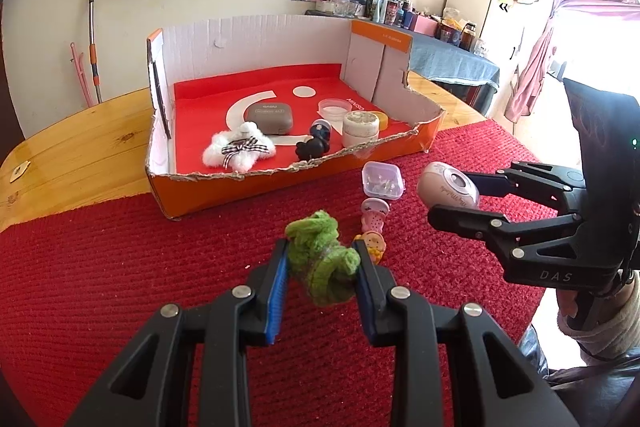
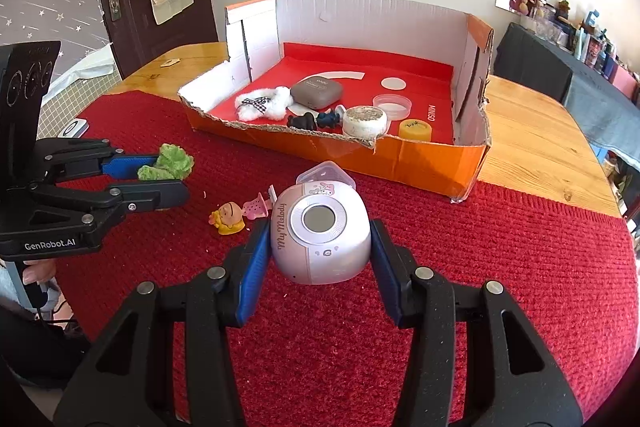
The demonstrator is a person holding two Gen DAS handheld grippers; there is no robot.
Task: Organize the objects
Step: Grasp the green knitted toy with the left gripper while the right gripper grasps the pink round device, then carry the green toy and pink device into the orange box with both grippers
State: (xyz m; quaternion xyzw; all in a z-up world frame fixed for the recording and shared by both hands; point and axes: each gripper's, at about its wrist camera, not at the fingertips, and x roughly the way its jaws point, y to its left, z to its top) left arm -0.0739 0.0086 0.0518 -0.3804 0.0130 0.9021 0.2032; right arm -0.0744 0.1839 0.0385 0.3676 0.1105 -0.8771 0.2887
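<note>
Left gripper (image 1: 322,267) clamped on green yarn (image 1: 322,261); right gripper (image 2: 320,247) clamped on pink case (image 2: 320,227). Risks: smooth rounded case could squirt out (only 2 narrow pads), and yarn could snag the far box's (image 1: 200,177) torn near edge.

ribbed red mat (image 1: 160,267) — woven cloth

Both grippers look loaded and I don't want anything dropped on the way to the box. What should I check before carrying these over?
1. Left gripper shut on the green knitted piece: ok.
2. Right gripper shut on the pink My Melody device: ok, a pad on each side.
3. Free floor in the orange box for both: ok, red base bare at the back.
4. Torn front wall low enough to pass over: ok.
5. Small clear case and two little figures clear of the path: not ok, they lie between grippers and box.
6. Green piece held firmly: cannot tell, it is soft.
</note>
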